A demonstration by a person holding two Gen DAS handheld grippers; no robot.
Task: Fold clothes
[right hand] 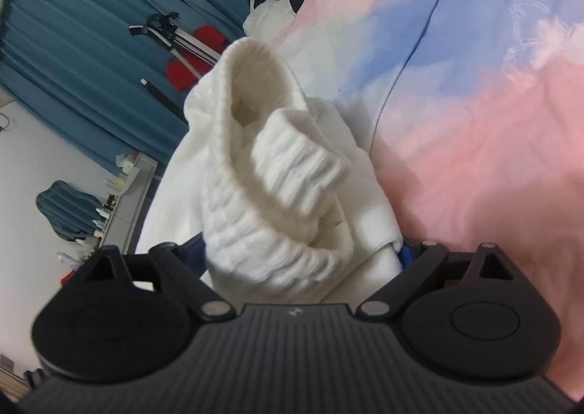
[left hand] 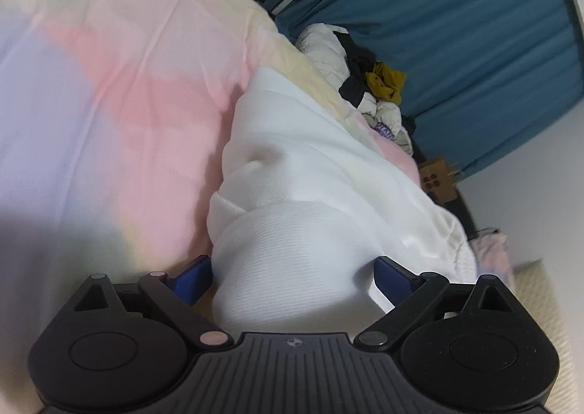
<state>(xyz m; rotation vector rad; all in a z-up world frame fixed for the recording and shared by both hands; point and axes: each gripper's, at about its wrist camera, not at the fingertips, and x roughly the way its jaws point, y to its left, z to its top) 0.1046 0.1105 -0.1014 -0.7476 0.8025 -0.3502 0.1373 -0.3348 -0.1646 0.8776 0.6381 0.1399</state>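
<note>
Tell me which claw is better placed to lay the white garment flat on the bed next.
Probably the left claw: smooth white fabric fills its jaws. The right claw faces a bunched ribbed knit cuff.

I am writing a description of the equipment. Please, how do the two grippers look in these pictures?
Both look alike. The left gripper and the right gripper each have a black ribbed plastic body with a small round crosshair mark, two big round black housings at the sides, black link arms with silver pivot pins, and blue fingers. No cables or sleeves show.
</note>
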